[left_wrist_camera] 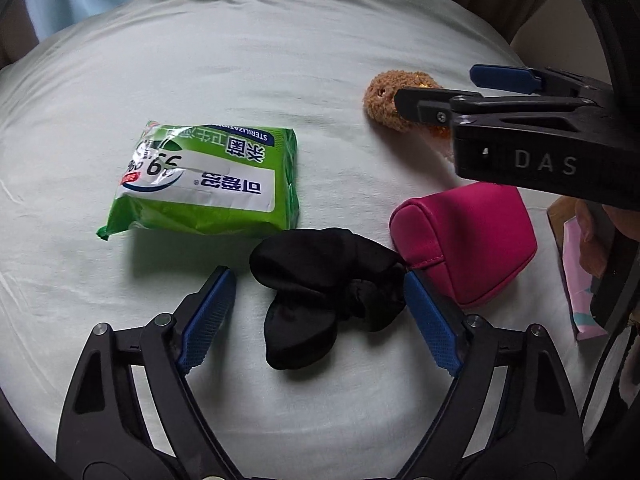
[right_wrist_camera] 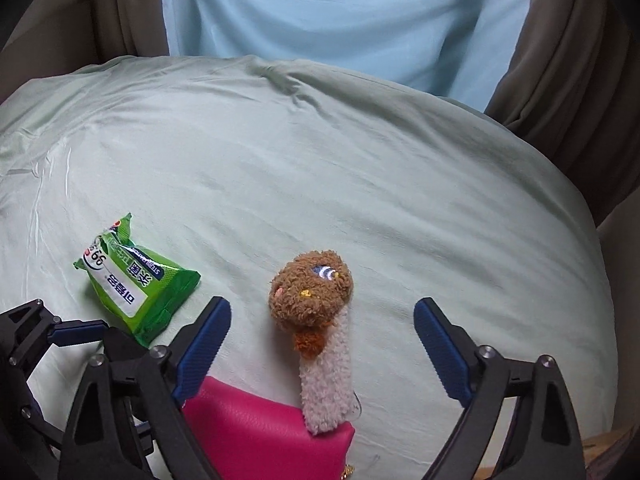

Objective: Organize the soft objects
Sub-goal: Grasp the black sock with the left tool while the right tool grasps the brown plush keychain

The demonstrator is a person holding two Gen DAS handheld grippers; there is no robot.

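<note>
Black fabric bundle lies between the parted, untouching fingers of the left gripper, against a pink pouch. Right gripper, likewise parted, straddles a brown plush toy overlapping the pouch; a green wipes packet lies beyond on the pale green bedcover.

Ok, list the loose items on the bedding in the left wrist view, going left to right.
Green wipes pack → black fabric bundle → pink pouch. The brown plush toy lies farther back, partly behind the right gripper.
</note>
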